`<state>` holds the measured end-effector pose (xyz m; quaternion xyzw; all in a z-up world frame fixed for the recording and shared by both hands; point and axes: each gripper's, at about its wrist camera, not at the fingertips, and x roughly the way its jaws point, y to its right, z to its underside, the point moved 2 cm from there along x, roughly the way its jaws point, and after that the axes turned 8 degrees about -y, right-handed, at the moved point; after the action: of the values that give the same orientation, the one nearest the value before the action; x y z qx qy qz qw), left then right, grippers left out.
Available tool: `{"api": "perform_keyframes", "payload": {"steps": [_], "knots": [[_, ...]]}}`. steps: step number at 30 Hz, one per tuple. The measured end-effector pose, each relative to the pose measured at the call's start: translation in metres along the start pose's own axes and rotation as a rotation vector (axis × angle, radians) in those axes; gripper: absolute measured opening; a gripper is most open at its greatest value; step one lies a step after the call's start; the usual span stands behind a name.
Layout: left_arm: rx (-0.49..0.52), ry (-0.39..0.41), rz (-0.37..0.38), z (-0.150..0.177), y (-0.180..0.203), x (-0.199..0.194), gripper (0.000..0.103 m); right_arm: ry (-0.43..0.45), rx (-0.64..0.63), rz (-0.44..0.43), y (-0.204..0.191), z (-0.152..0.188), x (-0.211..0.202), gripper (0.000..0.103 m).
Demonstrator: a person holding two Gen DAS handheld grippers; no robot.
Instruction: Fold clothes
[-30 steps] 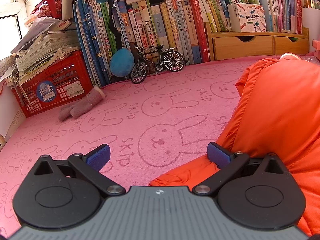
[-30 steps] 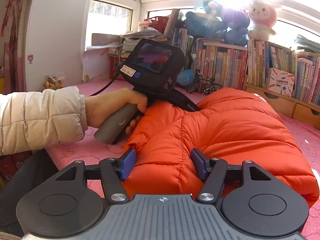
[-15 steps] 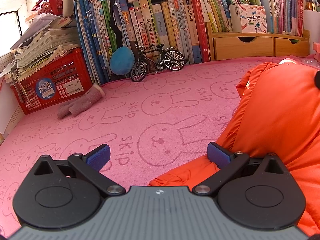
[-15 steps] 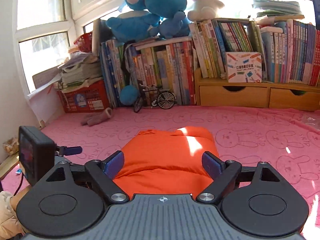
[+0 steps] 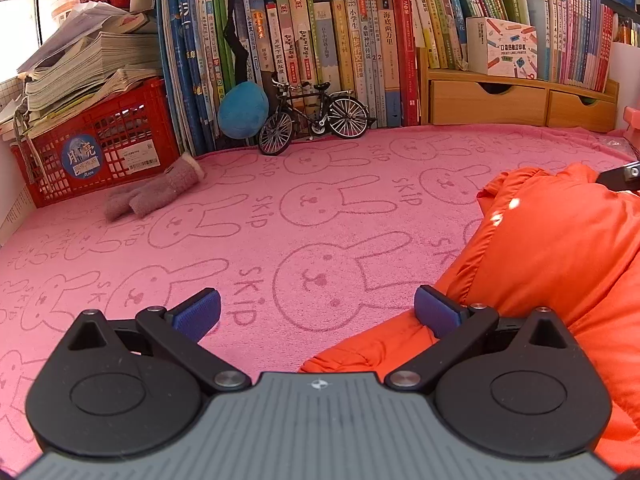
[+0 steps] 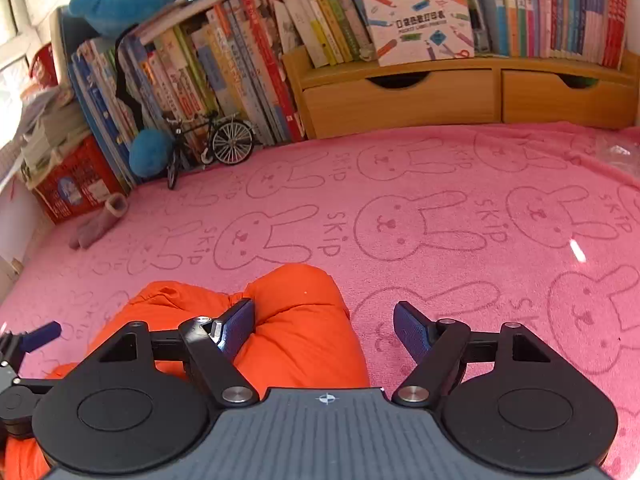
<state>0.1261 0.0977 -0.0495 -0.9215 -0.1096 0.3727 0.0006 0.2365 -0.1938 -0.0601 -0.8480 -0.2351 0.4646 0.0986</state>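
Right hand-held gripper (image 6: 324, 330) opening, seemingly released, over puffy quilted orange jacket (image 6: 296, 320) on plush pink blanket (image 6: 440, 208).

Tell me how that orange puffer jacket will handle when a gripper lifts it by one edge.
The orange puffer jacket looks quilted and puffy, so probably light for its bulk. It slumps in soft folds, so it would likely droop. Its fabric looks smooth, so it may slip between pads.

From my left gripper (image 5: 316, 312), puffer jacket (image 5: 560, 248) at three o'clock on the bunny blanket (image 5: 280, 200), glove (image 5: 156, 196) at ten o'clock before the crate (image 5: 96, 148), model bicycle (image 5: 316, 116) at twelve, books (image 5: 320, 48) behind it, drawer unit (image 5: 520, 102) at two.
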Motion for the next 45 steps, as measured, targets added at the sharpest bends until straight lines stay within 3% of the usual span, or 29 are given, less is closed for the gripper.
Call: {"api": "perform_keyframes", "payload": {"steps": [4, 9, 11, 13, 15, 18, 23, 25, 29, 32, 33, 39, 41, 45], "knots": [[-0.091, 0.024, 0.056, -0.002, -0.026, -0.032, 0.098, -0.023, 0.039, -0.188, 0.023, 0.044, -0.062, 0.088], [-0.098, 0.096, 0.101, 0.012, -0.046, -0.085, 0.098, -0.113, 0.042, -0.360, 0.025, 0.117, -0.113, 0.103], [-0.086, 0.105, 0.117, 0.019, -0.049, -0.101, 0.098, -0.131, 0.061, -0.419, 0.021, 0.140, -0.123, 0.099], [-0.071, 0.116, 0.119, 0.025, -0.050, -0.115, 0.098, -0.135, 0.050, -0.388, 0.006, 0.153, -0.122, 0.085], [-0.054, 0.126, 0.119, 0.028, -0.049, -0.125, 0.099, -0.148, 0.059, -0.400, -0.009, 0.157, -0.112, 0.078], [-0.035, 0.134, 0.108, 0.029, -0.048, -0.133, 0.100, -0.151, 0.085, -0.454, -0.027, 0.148, -0.089, 0.074], [-0.028, 0.116, 0.076, 0.037, -0.044, -0.134, 0.100, -0.093, 0.180, -0.534, -0.053, 0.123, -0.045, 0.073], [-0.031, 0.111, 0.087, 0.043, -0.044, -0.136, 0.100, -0.101, 0.244, -0.621, -0.056, 0.121, -0.035, 0.073], [-0.034, 0.097, 0.065, 0.055, -0.047, -0.135, 0.100, -0.085, 0.272, -0.670, -0.046, 0.126, -0.040, 0.078], [-0.058, 0.077, 0.055, 0.063, -0.052, -0.132, 0.100, -0.051, 0.208, -0.639, -0.037, 0.134, -0.064, 0.098], [-0.069, 0.069, 0.059, 0.065, -0.054, -0.131, 0.100, -0.016, 0.152, -0.576, -0.036, 0.138, -0.077, 0.103], [-0.087, 0.057, 0.092, 0.069, -0.051, -0.137, 0.100, 0.231, -0.305, -0.053, -0.055, 0.170, -0.141, 0.103], [-0.068, 0.063, 0.131, 0.071, -0.044, -0.143, 0.100, 0.280, -0.430, 0.019, -0.071, 0.179, -0.145, 0.103], [0.007, 0.048, 0.228, 0.082, -0.023, -0.151, 0.100, 0.298, -0.640, 0.088, -0.113, 0.192, -0.126, 0.103]]}}
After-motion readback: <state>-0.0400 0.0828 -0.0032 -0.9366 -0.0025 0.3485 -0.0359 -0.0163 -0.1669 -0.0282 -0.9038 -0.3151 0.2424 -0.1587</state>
